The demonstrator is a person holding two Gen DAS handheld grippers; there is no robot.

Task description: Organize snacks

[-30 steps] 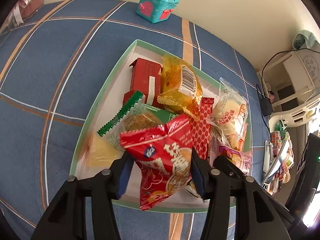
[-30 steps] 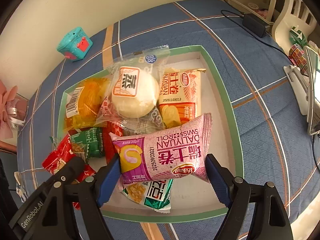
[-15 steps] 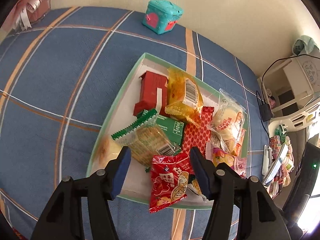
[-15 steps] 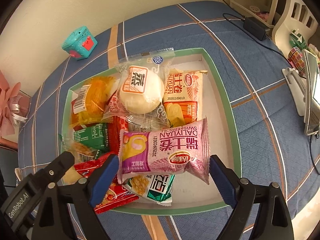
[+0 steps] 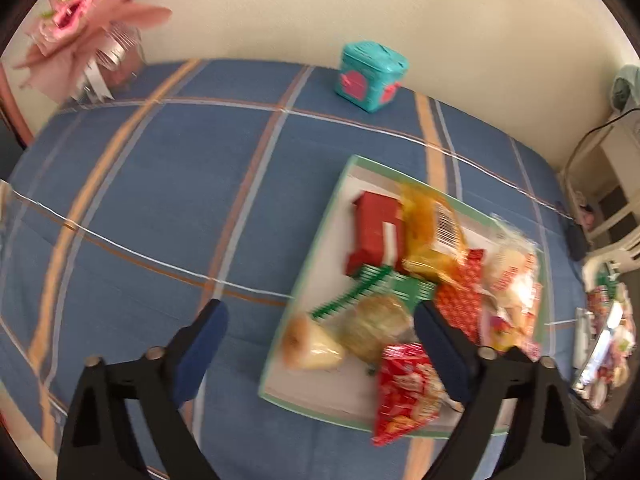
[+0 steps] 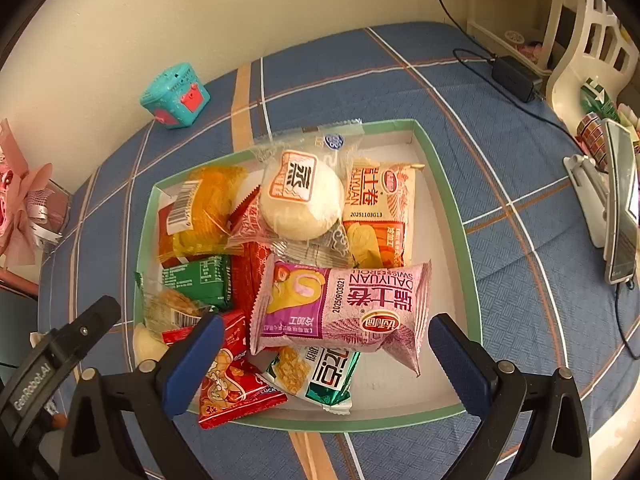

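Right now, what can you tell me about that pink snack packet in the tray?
The pink packet is a sealed, puffy plastic pillow bag with crimped ends, printed with a swiss roll picture and a red oval logo. It lies flat and crosswise in the tray, on top of a green-and-white packet and a red wrapper. No gripper touches it; the right gripper hovers open before it.

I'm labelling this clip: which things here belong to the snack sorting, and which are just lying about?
Job: green-rimmed tray, pink Swiss roll pack, red snack bag, steamed bun pack.
Lying about: teal toy box, pink bouquet, charger, phone.
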